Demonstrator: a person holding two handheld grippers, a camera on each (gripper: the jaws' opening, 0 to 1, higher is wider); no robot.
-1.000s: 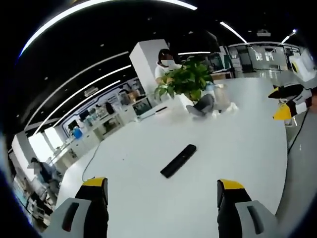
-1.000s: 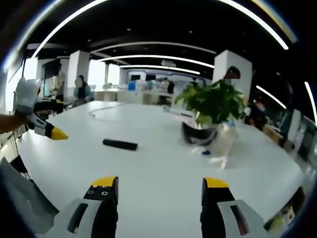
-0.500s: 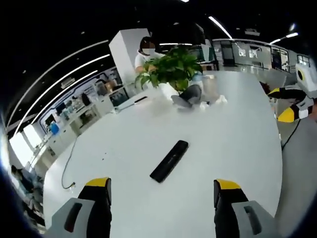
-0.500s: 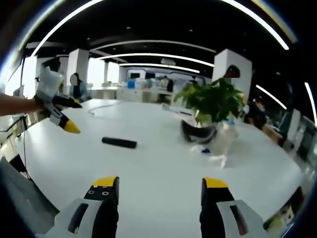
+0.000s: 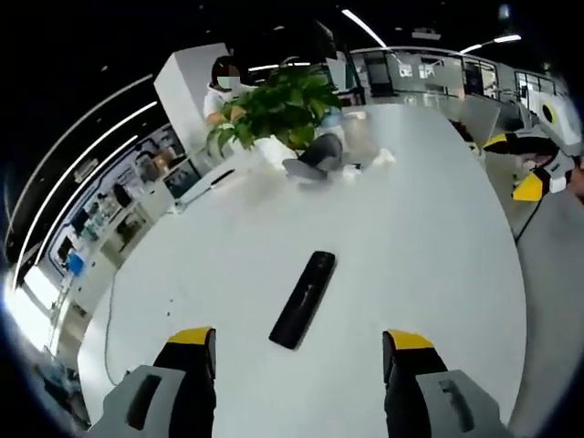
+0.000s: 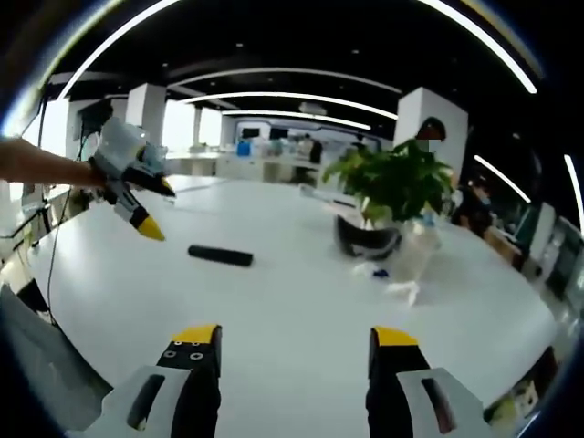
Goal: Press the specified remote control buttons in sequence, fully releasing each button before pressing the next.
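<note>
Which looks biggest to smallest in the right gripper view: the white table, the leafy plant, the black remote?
1. The white table, which spreads across most of the picture.
2. The leafy plant.
3. The black remote, a thin short bar.
This is size as seen; the plant stands farther back, so it may be bigger than it looks.

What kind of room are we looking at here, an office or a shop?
Most likely a large open-plan office or showroom: a big white table with a potted plant, long curved ceiling lights, and desks with screens beyond.
</note>
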